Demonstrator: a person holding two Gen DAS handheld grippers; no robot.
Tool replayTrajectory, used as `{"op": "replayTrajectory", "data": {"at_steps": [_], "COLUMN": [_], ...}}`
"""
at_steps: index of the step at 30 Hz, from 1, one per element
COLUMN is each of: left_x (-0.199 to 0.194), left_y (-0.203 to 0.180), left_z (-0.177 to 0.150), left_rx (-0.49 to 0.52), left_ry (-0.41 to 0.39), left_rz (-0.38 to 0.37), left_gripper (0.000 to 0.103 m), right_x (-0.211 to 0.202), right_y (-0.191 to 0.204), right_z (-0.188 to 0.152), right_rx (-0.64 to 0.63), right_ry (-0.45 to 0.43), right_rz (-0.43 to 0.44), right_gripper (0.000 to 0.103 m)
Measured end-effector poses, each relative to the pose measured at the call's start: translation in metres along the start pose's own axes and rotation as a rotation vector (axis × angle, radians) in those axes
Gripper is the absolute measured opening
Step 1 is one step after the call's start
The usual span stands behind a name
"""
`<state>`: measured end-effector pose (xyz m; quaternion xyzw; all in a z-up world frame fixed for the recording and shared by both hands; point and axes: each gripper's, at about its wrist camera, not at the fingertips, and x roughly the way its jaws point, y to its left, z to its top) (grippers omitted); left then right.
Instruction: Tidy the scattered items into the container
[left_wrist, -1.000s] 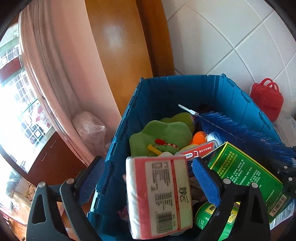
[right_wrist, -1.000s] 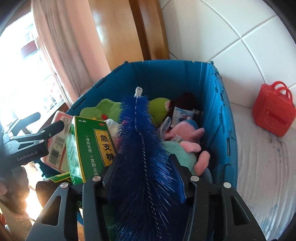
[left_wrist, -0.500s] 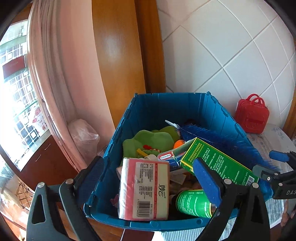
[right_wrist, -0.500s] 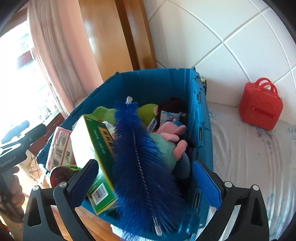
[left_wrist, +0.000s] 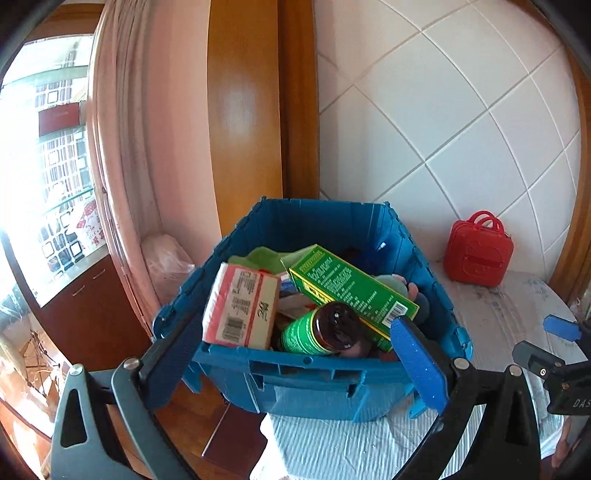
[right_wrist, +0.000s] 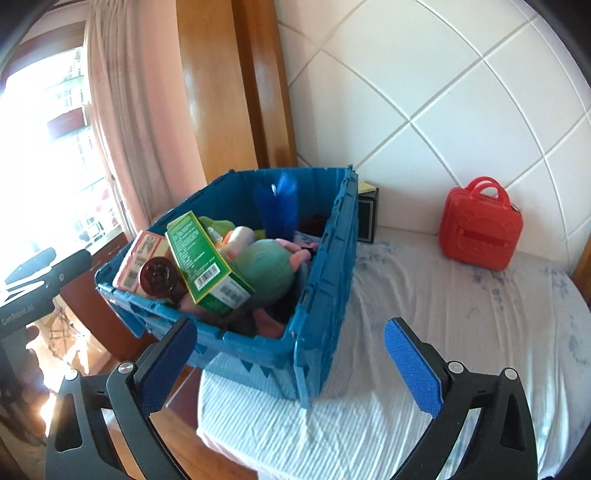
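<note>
A blue plastic crate stands on the bed's corner, full of items. Inside are a green box, a red-and-white pack, a green bottle with a dark bottom, a blue bottle brush and plush toys. My left gripper is open and empty in front of the crate's near wall. My right gripper is open and empty, drawn back from the crate's right corner.
A red toy suitcase stands on the white sheet against the tiled wall. A dark box sits behind the crate. A pink curtain and wooden frame are to the left, with wooden floor below.
The right gripper opened and let go of the blue brush, which now lies inside the crate. Both grippers pulled back from the crate.
</note>
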<state>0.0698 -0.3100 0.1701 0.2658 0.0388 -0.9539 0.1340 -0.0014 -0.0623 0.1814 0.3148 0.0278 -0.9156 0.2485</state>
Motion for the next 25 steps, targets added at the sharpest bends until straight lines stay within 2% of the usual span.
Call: {"op": "replayTrajectory", "data": {"at_steps": [2,3,10,21,25], "left_x": [0.009,0.009,-0.004,-0.018,-0.02], "left_y": [-0.006,-0.008,-0.019,-0.018,-0.015], "left_z": [-0.006,-0.011,-0.028,-0.031,-0.032], "left_rx": [0.004,0.002,0.004,0.039,0.048], "left_ry": [0.09,0.107,0.106,0.076,0.07], "left_rz": [-0.017,-0.032,-0.101,-0.06,-0.068], "left_gripper": [0.103,0.103,0.103,0.103,0.103], "right_x": [-0.007,-0.011,-0.037,-0.049,-0.047], "right_y": [-0.004,-0.005,-0.002,0.013,0.02], "right_z": [-0.007,-0.011,-0.035,-0.033,-0.033], "right_rx": [0.005,0.01,0.009,0.023,0.025], "right_ry": [0.007,0.009,-0.01,-0.042,-0.044], "right_rz": [-0.002,-0.001,-0.033,-0.069,-0.072], "right_gripper": [0.103,0.103,0.103,0.103,0.103]}}
